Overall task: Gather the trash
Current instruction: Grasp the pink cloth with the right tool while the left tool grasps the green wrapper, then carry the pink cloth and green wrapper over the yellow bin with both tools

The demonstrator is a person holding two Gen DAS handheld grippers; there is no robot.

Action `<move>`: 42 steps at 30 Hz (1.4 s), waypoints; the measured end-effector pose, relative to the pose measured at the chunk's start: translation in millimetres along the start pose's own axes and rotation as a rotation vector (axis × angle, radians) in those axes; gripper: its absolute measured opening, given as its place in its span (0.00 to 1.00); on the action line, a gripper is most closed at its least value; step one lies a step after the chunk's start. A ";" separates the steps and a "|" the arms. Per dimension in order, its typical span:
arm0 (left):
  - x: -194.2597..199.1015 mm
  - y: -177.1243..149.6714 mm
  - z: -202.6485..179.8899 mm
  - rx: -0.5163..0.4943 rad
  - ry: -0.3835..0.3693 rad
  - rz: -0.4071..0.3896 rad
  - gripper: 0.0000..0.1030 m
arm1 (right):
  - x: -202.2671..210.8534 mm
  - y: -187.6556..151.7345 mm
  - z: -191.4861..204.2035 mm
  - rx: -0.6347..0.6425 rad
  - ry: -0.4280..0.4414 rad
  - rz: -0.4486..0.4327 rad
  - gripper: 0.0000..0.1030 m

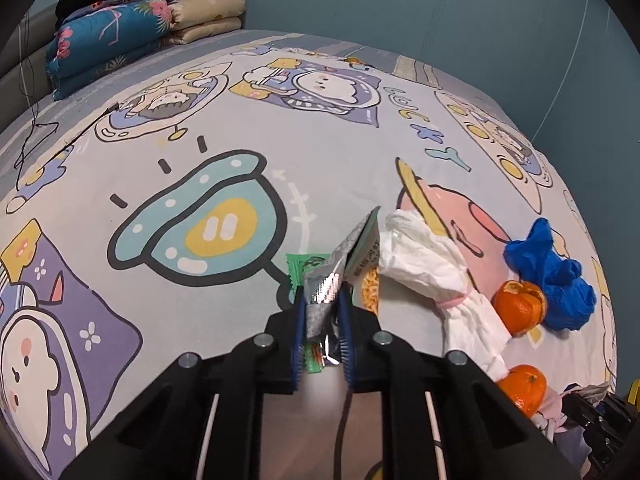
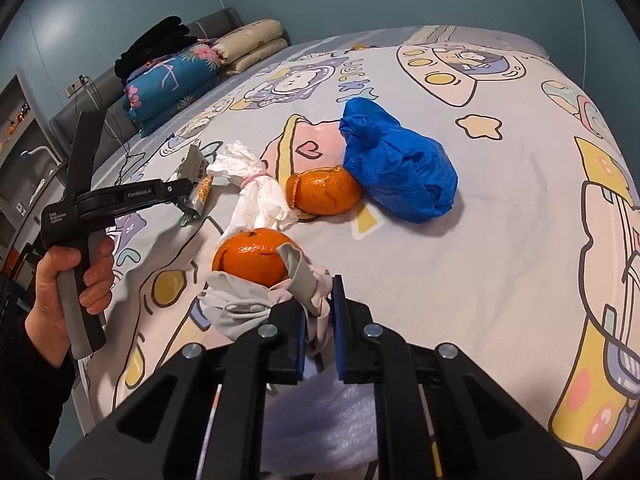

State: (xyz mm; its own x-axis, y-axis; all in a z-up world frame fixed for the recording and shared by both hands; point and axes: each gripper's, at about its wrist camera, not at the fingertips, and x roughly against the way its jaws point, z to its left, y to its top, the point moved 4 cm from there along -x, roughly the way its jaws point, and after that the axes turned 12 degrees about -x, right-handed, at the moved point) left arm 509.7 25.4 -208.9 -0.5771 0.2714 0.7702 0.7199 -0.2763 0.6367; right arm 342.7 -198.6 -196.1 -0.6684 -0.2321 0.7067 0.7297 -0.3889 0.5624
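Grippers both clenched: my left gripper [image 1: 323, 300] grasps a silver wrapper [image 1: 340, 268] at frame centre; my right gripper [image 2: 318, 300] grasps pale cloth [image 2: 240, 304] on the bed [image 2: 460, 280].

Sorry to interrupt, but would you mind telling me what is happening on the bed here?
A person is clearing trash off the bed with a gripper in each hand. The left gripper is shut on a silver snack wrapper; the right gripper is shut on a crumpled pale cloth beside an orange peel. White tissue, a second peel and a blue bag lie uncollected.
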 end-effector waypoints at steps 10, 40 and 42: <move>34.1 -5.3 -4.6 0.031 -0.021 -0.032 0.13 | 26.1 -17.4 -4.5 -0.009 0.038 0.011 0.09; 200.8 -45.7 -98.0 0.012 -0.048 -0.214 0.13 | 187.7 -85.0 -30.1 0.017 0.147 -0.094 0.09; 215.3 -45.1 -108.3 -0.005 -0.044 -0.236 0.13 | 201.3 -84.7 -32.4 0.024 0.149 -0.120 0.09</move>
State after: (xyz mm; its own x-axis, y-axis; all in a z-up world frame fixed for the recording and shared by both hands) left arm 311.2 -3.6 -67.9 -0.7116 0.3684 0.5982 0.5653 -0.2053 0.7989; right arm 141.7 -241.3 -115.3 -0.7633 -0.3157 0.5636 0.6457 -0.4007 0.6500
